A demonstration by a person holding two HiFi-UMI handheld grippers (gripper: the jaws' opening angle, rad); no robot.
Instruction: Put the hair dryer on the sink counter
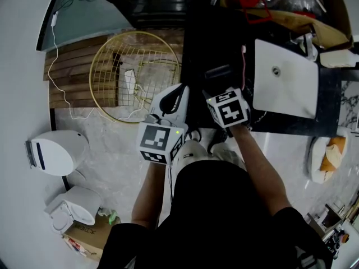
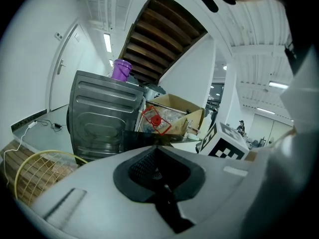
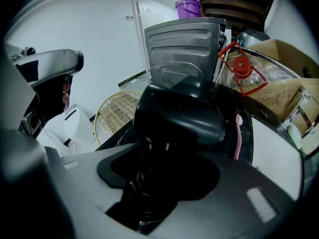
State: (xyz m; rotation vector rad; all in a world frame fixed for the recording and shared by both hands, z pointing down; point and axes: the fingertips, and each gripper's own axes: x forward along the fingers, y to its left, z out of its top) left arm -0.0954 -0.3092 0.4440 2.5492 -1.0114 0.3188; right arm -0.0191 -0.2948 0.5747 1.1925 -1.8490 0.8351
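The black hair dryer stands with its barrel above my right gripper, whose jaws are shut on its handle. From the head view the hair dryer hangs over the near part of the black sink counter, just left of the white basin, with the right gripper under it. My left gripper is held at the counter's left edge, jaws together and nothing in them; in its own view the left gripper points toward the counter.
A gold wire basket sits on the floor left of the counter, with a white cable across it. A pink toothbrush lies on the counter. A grey washing machine and a cardboard box stand beyond. White appliances sit at the left.
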